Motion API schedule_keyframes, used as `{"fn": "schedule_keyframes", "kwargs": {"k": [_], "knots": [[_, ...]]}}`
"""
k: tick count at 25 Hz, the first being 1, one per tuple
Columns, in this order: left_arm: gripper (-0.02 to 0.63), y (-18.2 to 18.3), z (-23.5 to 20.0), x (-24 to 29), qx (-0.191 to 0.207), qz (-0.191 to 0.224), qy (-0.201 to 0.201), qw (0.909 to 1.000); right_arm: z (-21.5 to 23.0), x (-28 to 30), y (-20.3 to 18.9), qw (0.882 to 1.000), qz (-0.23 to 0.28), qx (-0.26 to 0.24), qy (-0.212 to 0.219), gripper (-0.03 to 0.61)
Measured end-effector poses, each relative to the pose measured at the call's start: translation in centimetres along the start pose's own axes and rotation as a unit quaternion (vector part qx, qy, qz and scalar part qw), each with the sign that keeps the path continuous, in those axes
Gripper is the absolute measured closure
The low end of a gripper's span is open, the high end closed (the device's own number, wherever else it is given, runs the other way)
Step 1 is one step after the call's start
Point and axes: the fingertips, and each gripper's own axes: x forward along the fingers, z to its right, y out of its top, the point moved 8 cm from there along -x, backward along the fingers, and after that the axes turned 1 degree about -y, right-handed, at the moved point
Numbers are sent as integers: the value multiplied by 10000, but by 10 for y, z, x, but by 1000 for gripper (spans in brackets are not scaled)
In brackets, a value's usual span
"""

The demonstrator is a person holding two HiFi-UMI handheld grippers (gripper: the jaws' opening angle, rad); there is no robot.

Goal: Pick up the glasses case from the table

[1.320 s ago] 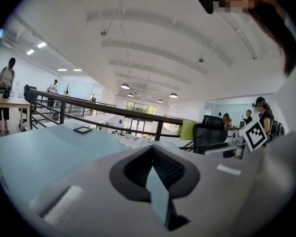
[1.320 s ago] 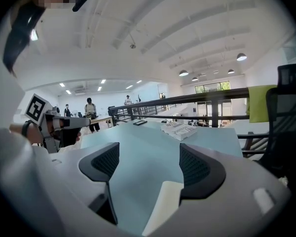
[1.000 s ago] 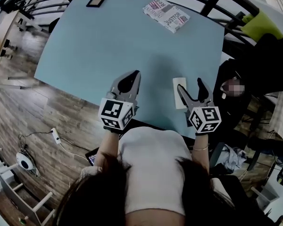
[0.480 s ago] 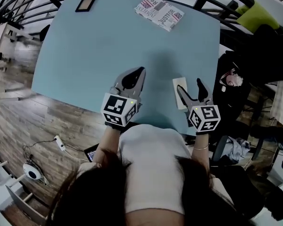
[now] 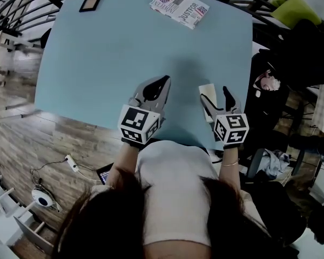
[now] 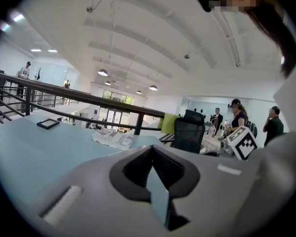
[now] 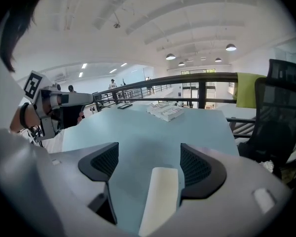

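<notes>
Framing glasses case (image 7: pixel 160 194) between spread jaws of right tool (image 5: pixel 214 97); case flat on surface (image 5: pixel 124 47), near front right edge, closer to right jaw. Best next: centre pads across narrow sides, lower, squeeze squarely, lift level, since smooth shell may slip. Case looks shut, contents hidden. Left tool (image 5: pixel 162 82) pressed together, empty, well apart from case.

Lt blue table (image 5: pixel 124 47), prob. cream case (image 7: pixel 160 194)
</notes>
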Motion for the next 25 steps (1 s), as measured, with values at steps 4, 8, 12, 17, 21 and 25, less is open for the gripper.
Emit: {"fn": "schedule_keyframes", "kwargs": {"k": [4, 8, 12, 17, 21, 25], "knots": [[555, -6, 4, 2, -36, -47, -69, 10000, 1, 3, -13, 9998, -162, 3, -65, 213], [555, -10, 7, 6, -43, -72, -143, 9999, 4, 7, -26, 9994, -318, 39, -148, 213], [555, -17, 11, 5, -66, -126, -175, 9997, 6, 8, -40, 9988, -422, 94, -239, 206], [555, -27, 14, 4, -136, -217, -183, 9995, 10, 12, -64, 9970, -650, 121, -409, 190], [555, -33, 17, 6, -173, -277, -202, 9993, 13, 17, -80, 9955, -766, 195, -522, 182], [555, -38, 21, 10, -202, -308, -243, 9990, 16, 23, -94, 9940, -920, 129, -569, 183]]}}
